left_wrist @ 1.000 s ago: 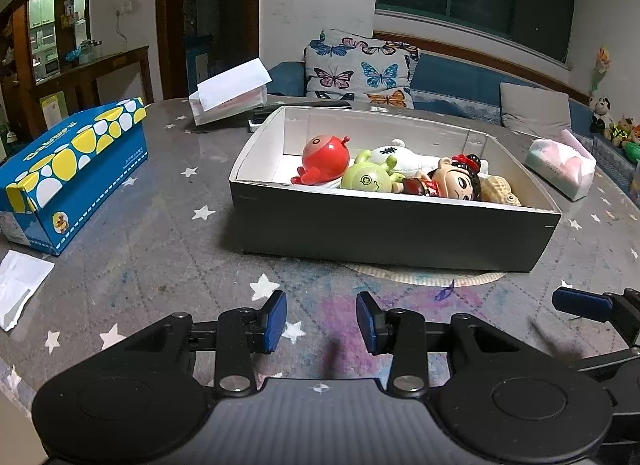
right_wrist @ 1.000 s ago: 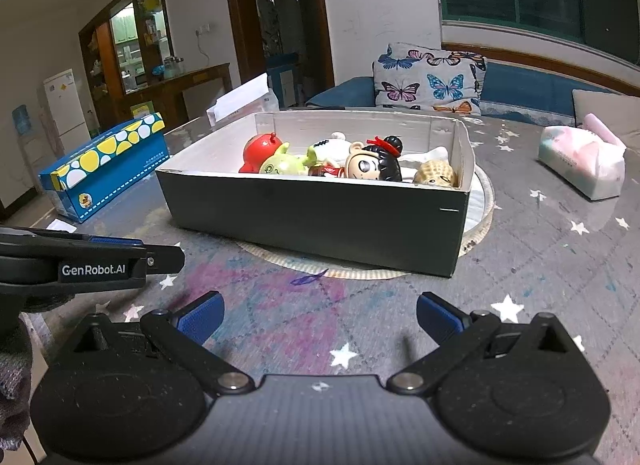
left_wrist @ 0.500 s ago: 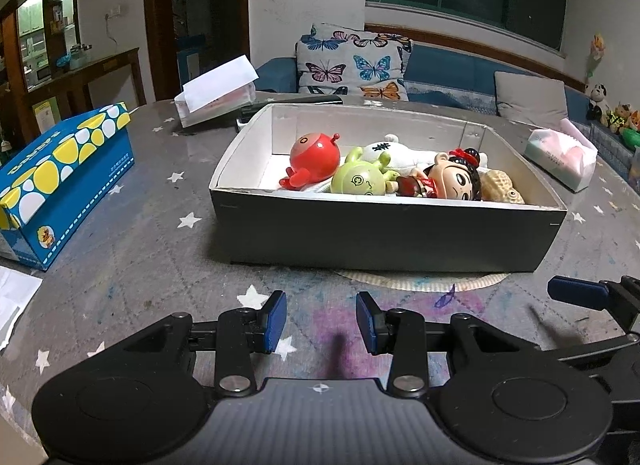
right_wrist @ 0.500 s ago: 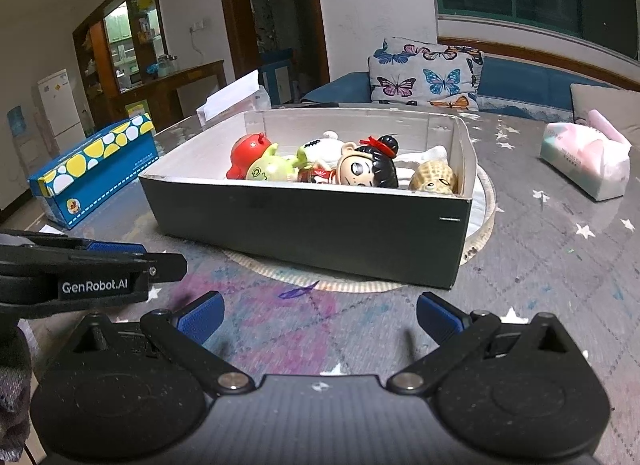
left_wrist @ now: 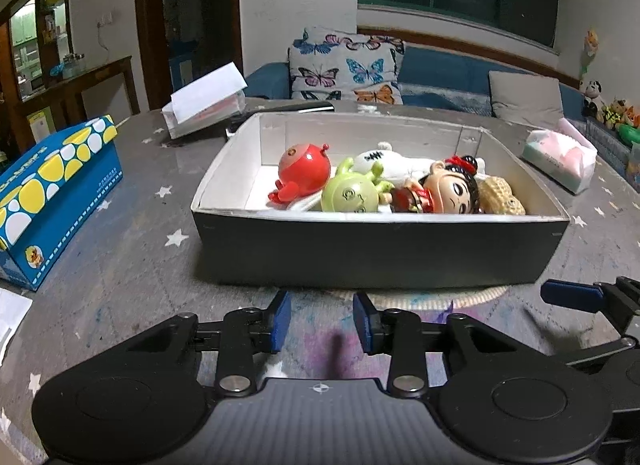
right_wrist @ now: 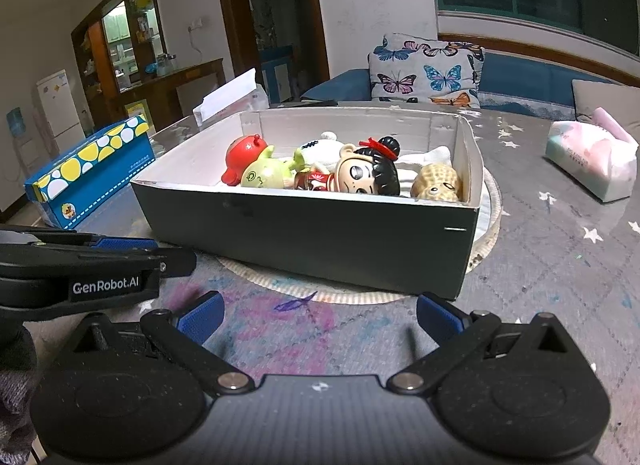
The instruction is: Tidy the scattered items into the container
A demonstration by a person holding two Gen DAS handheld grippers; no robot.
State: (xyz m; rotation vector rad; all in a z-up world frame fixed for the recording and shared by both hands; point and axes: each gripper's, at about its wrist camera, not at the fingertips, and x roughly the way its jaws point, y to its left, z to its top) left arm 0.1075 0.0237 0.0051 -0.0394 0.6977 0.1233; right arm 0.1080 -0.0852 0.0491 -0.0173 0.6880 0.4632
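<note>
A dark grey box point(left_wrist: 376, 253) with a white inside stands on the table. In it lie a red round toy point(left_wrist: 305, 169), a green toy point(left_wrist: 352, 195), a white toy point(left_wrist: 384, 161), a black-haired doll point(left_wrist: 452, 191) and a peanut toy point(left_wrist: 502, 197). The box also shows in the right wrist view point(right_wrist: 312, 237), with the doll point(right_wrist: 368, 175). My left gripper point(left_wrist: 322, 321) is empty, its jaws partly open, just in front of the box's near wall. My right gripper point(right_wrist: 318, 315) is wide open and empty, in front of the box.
A blue and yellow carton point(left_wrist: 52, 193) lies to the left. A tissue pack point(left_wrist: 560, 157) lies at the right. A white open box point(left_wrist: 204, 105) stands at the back. A round mat point(right_wrist: 490, 205) lies under the grey box. A sofa is behind the table.
Both grippers have moved forward toward the box, which now looks larger and closer. Their jaw openings have not changed.
</note>
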